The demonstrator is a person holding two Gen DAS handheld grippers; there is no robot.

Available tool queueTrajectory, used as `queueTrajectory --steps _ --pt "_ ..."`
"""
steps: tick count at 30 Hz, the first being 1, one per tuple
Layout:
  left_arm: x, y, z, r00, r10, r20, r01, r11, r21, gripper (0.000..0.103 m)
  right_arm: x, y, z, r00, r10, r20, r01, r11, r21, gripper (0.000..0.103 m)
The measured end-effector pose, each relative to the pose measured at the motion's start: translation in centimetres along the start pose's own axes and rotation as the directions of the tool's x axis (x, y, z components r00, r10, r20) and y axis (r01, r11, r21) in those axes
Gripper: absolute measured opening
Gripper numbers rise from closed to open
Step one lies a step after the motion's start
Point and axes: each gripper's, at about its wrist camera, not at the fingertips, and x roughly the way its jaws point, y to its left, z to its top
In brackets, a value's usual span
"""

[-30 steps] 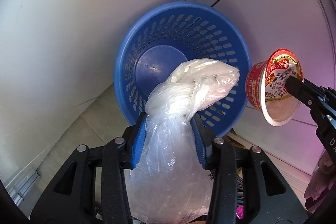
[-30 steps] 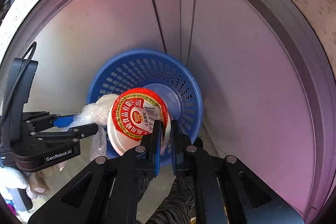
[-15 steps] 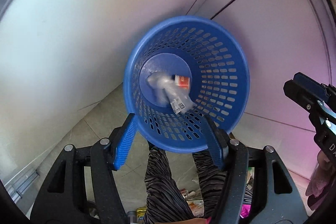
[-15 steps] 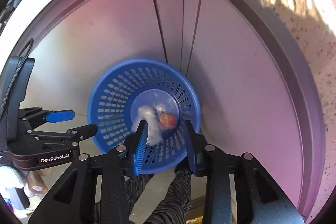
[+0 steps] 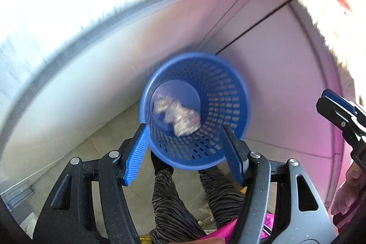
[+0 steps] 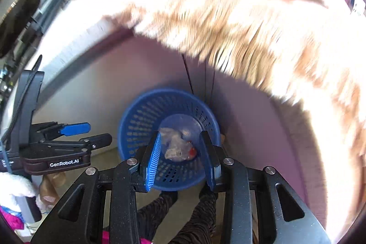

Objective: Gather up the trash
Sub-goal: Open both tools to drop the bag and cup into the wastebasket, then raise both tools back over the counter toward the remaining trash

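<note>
Inside the blue basket [image 5: 226,88] on the floor lie the crumpled plastic bag [image 5: 176,111] and the red-labelled cup [image 6: 191,151], touching — both blurred. Above it the left gripper [image 5: 186,152] and right gripper [image 6: 180,159] hang with fingers spread wide, grasping nothing.

Bright, blurred feeds, heavy fisheye bend at the edges.
Above my left fingers [image 5: 137,150] glare washes out the wall; the basket [image 5: 228,93] ahead smears. Above my right fingers [image 6: 153,161] a sunlit fringe [image 6: 228,22] streaks, shading the wall below.
</note>
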Motion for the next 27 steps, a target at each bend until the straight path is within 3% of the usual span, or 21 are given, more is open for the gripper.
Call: queueTrajectory --steps 4,7,10,16,27 --pt "-2.2 -1.3 1.3 0.999 -0.022 0.046 0.022 1.000 -0.004 0.065 -2.9 -0.9 0.9 0.998 0.029 0.049 -0.029 1.000 0.006 0.034" --pt "-4.0 -2.6 2.7 0.995 -0.051 0.082 0.052 0.999 -0.005 0.065 -5.1 -2.0 1.7 0.994 0.050 0.092 -0.052 0.999 0.014 0.044" --pt "-5.4 -4.0 3.9 0.991 -0.085 0.105 0.086 0.996 -0.006 0.074 -7.4 -3.3 2.3 0.989 0.063 0.132 -0.067 0.998 0.021 0.046" --pt "-8.1 -7.5 7.0 0.977 -0.170 0.129 0.171 0.985 0.006 0.074 -11.2 -6.6 3.6 0.978 0.067 0.199 -0.078 0.996 0.049 0.056" --pt "-11.9 -16.3 13.1 0.948 -0.281 0.150 0.257 0.953 0.160 0.080 -16.8 -14.0 6.4 0.944 0.019 0.329 -0.056 0.993 0.106 0.064"
